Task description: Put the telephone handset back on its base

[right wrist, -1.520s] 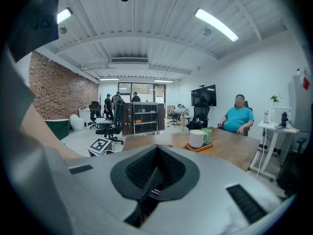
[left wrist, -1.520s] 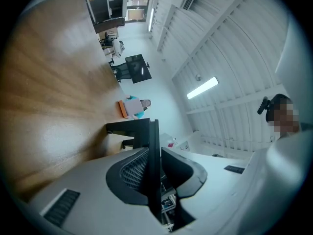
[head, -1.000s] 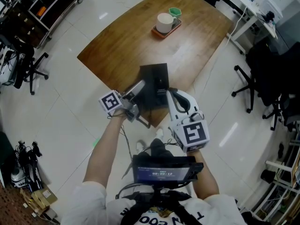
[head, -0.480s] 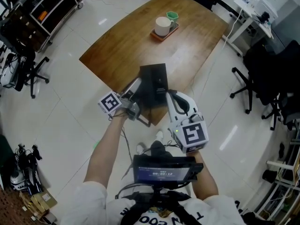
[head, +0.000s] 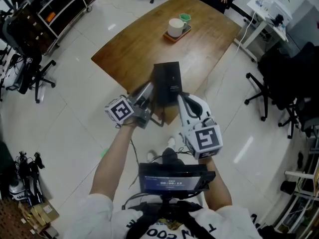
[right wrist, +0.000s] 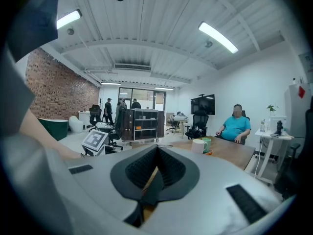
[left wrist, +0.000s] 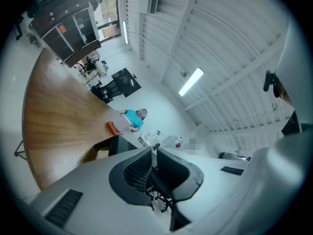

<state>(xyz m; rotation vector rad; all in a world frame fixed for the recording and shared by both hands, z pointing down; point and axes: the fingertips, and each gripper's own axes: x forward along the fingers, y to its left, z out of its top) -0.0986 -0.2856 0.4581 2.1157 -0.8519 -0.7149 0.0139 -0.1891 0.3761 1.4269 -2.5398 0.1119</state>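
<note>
**A:** What's around you?

**B:** A white-tiled office with a wooden table [head: 149,39]. The black telephone [head: 167,81] sits at the table's near edge. From above it's one flat dark slab, so I can't tell handset from base.

**A:** Holding anything?

**B:** No. My left gripper [head: 148,91], just beside the telephone, is closing on nothing, with only a slit left. My right gripper [head: 180,99] is pinched together and empty. I'd say I'm only approaching. Next I must spread one pair of jaws and find the handset.
</note>
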